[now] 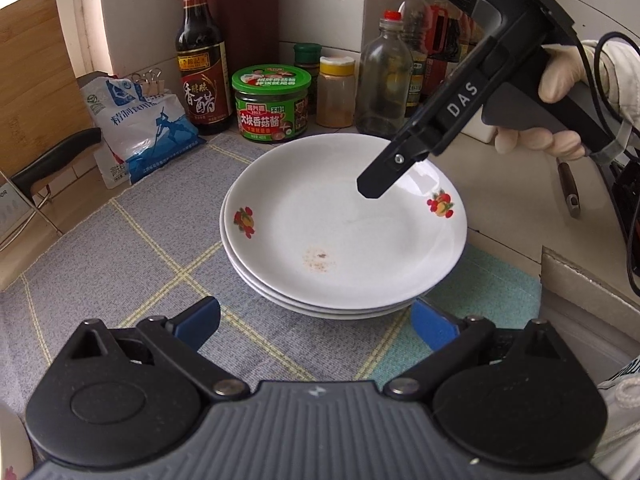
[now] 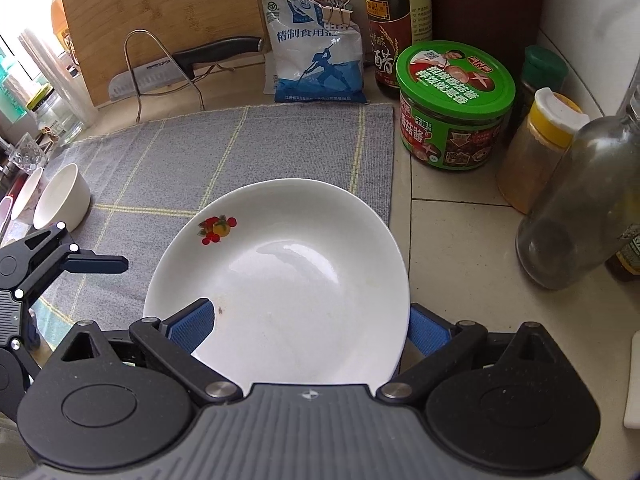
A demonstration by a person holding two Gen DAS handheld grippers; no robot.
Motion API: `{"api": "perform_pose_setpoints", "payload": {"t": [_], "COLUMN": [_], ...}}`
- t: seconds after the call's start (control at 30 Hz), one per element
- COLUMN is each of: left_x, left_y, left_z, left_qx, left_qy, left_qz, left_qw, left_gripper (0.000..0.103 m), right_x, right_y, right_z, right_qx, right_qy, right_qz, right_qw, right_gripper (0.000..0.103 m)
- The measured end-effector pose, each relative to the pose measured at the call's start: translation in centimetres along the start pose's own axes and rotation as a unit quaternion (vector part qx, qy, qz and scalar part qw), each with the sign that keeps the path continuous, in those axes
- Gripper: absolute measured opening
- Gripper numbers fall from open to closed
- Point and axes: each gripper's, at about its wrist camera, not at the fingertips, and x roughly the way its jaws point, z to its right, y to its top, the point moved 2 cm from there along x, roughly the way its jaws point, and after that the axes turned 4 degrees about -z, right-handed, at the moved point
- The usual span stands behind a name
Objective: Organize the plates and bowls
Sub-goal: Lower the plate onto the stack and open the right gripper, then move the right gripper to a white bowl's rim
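**Operator:** Plates (image 1: 344, 240), three of them, stacked on the grey mat (image 2: 200, 152), just ahead of my left fingers (image 1: 314, 312). Those fingers are spread wide with nothing in them. My right fingers (image 2: 311, 312) are also spread. One pad hangs over the top plate's (image 2: 288, 280) glossy inside and the other sits outside its rim, and neither is pinching.

**Spotter:** So what worries you?

**Operator:** The grip, mostly. If I close here I catch only one edge of a slick, shallow plate. I reckon it could pivot between the pads and slide out, or clatter back onto the stack. The stack looks slightly staggered too, so a clumsy lift might drag the plate beneath sideways.

**Spotter:** Anything around it?

**Operator:** Yes. The green jar (image 2: 452, 108) and glass bottle (image 2: 580, 208) stand on the desk (image 2: 460, 220), beyond and outside my right-hand finger. A swing that way could topple the bottle. The bowls (image 2: 60, 196) lie on the far side of my left fingers, well apart, so I judge them safe.
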Motion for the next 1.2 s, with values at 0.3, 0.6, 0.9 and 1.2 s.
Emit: {"api": "perform_pose_setpoints", "payload": {"t": [0.3, 0.6, 0.9, 1.2], "left_x": [-2.6, -6.5, -11.3, -17.9], "left_y": [-0.6, -1.2, -6.2, -14.7], "left_z": [-0.1, -1.3, -2.5, -4.7], "left_qx": [-0.006, -0.073, -0.12, -0.151], "left_qy": [0.049, 0.118, 0.167, 0.21], "left_qz": [0.04, 0.071, 0.081, 0.061], "left_qw": [0.998, 0.9878, 0.9751, 0.9639], "left_gripper": [0.102, 0.102, 0.102, 0.102], "right_x": [-1.3, -1.4, -1.1, 1.9], "right_y": [-0.3, 0.7, 1.1, -0.3], "right_z": [-3.1, -7.6, -15.9, -26.3], "right_qx": [-0.043, -0.122, -0.149, -0.136], "right_qy": [-0.018, -0.031, -0.016, 0.037], "right_qz": [0.024, 0.067, 0.138, 0.13], "right_qw": [0.999, 0.99, 0.979, 0.981], "right_gripper": [0.103, 0.103, 0.103, 0.103]}}
